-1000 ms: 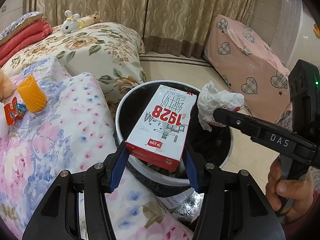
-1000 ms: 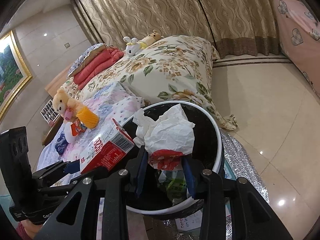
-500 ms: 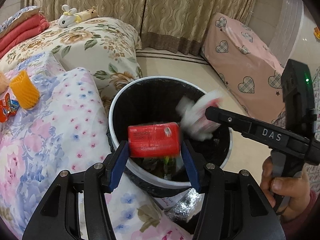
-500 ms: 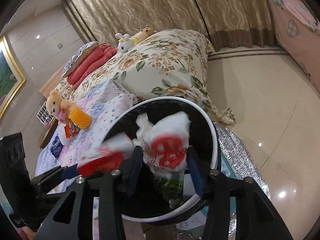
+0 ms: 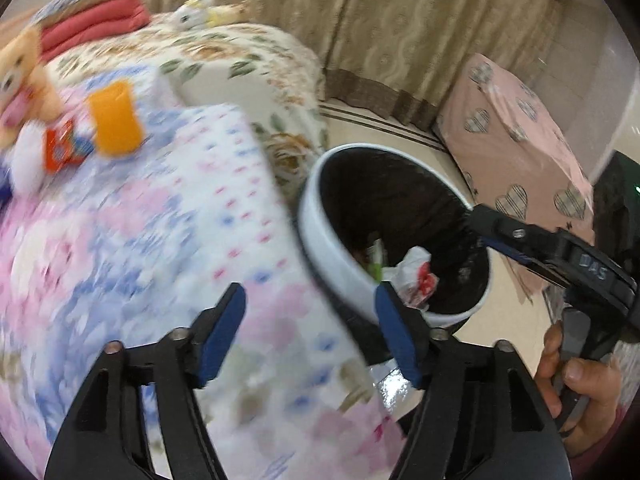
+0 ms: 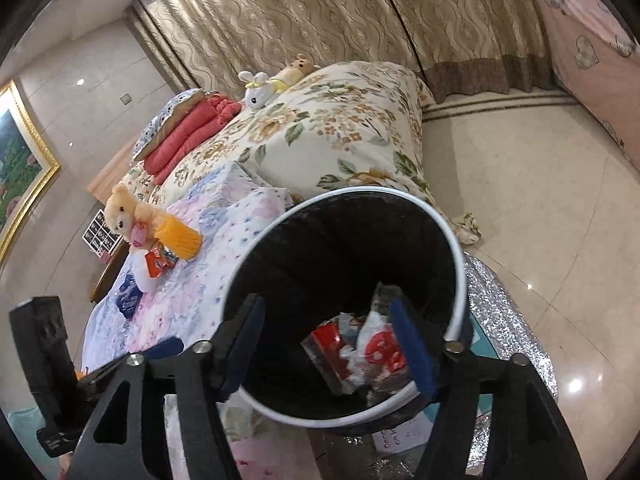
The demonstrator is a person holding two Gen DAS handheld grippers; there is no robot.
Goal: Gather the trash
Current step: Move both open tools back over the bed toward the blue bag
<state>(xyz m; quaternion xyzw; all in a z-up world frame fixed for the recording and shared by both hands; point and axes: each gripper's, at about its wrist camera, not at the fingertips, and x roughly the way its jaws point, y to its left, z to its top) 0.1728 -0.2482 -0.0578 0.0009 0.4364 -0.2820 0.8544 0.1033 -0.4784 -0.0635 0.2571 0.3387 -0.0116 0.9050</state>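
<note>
While my left gripper (image 5: 310, 326) hangs over the flowered quilt (image 5: 160, 240) beside the trash bin (image 5: 320, 240), its blue pads are opening and stand well apart with nothing between them. This left view is smeared with blur. The white-rimmed bin with its black liner sits just right of my fingers, and down inside it lies a crumpled white bag (image 5: 412, 276) with red print. My right gripper (image 5: 516, 240) reaches in from the right edge, its tip over the bin's far rim, with my hand (image 5: 576, 396) wrapped round its handle. On the quilt at the upper left lie an orange cup (image 5: 114, 118), a small red packet (image 5: 60, 150) and a teddy bear (image 5: 20, 80).

From my right gripper (image 6: 326, 344), I look straight down into the bin (image 6: 460, 272). These jaws are opening too, spread wide and empty. Beyond them at the bottom lie a red carton (image 6: 332, 348) and the white bag (image 6: 376, 348), touching each other among clear wrappers. The left gripper's body (image 6: 44, 360) shows at the lower left edge. The bear (image 6: 122, 216) and the cup (image 6: 178, 236) rest on the quilt (image 6: 224, 240) to the bin's left.
</note>
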